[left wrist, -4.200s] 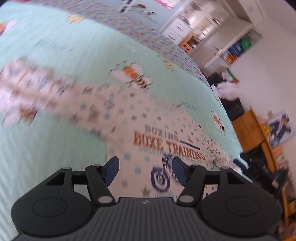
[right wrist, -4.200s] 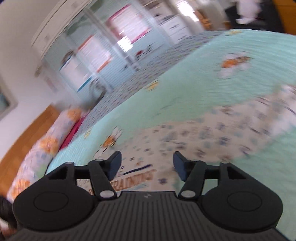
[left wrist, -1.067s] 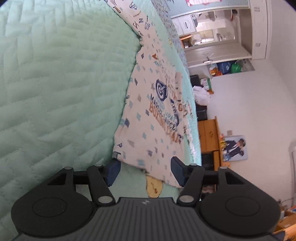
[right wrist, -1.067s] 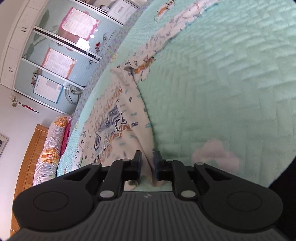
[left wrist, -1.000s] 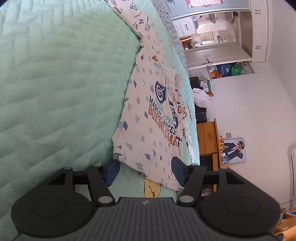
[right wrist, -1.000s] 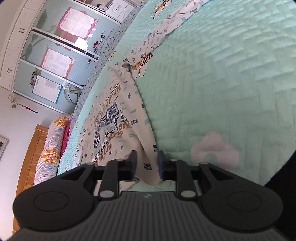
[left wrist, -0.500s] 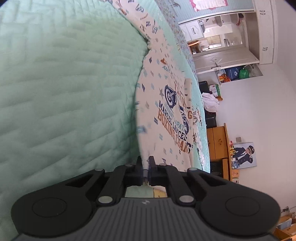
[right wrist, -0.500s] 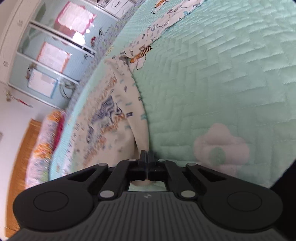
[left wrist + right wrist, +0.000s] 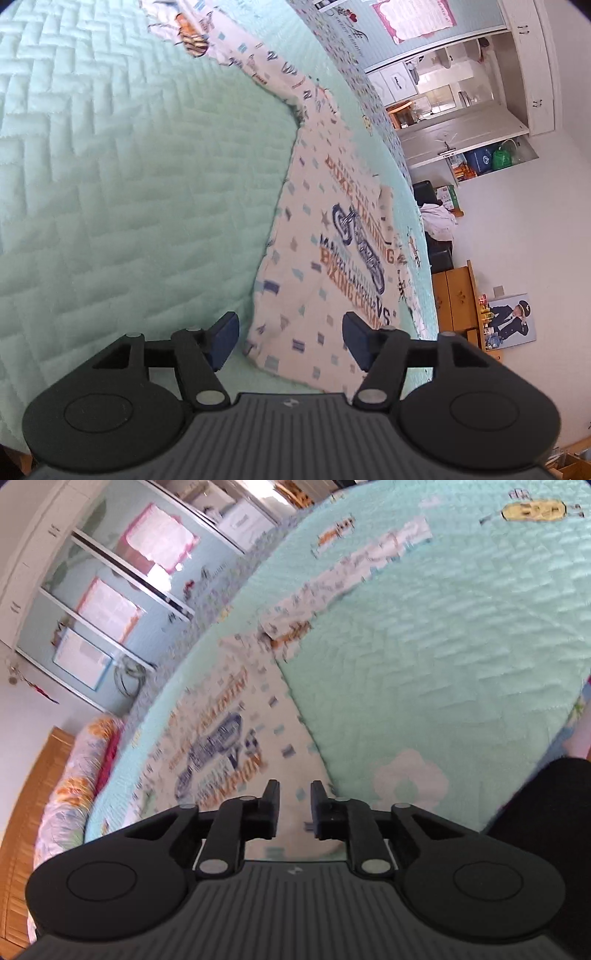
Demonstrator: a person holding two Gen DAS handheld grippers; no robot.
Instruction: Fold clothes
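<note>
Left wrist view shows first the mint-green quilted bedspread [image 9: 110,166], which fills most of the picture. On it lies the cream printed shirt [image 9: 332,236], spread flat, with a blue motorcycle and orange letters on the chest and one sleeve running away toward the top. The left gripper [image 9: 290,338] now has its jaws spread wide, one on each side of the lower corner of the shirt, and the cloth lies free between them. Half a second ago these same jaws were pressed together on that corner, so the hem is released since then.

In the right wrist view the same bedspread [image 9: 443,646] and the shirt [image 9: 236,731] are blurred. The right gripper [image 9: 293,805] has a narrow gap between its blue pads and holds nothing; the shirt hem lies below it on the bed. Half a second ago it was pinching the hem tightly. At the left edge a flowered pillow [image 9: 70,794] lies against the wooden headboard [image 9: 26,805].
</note>
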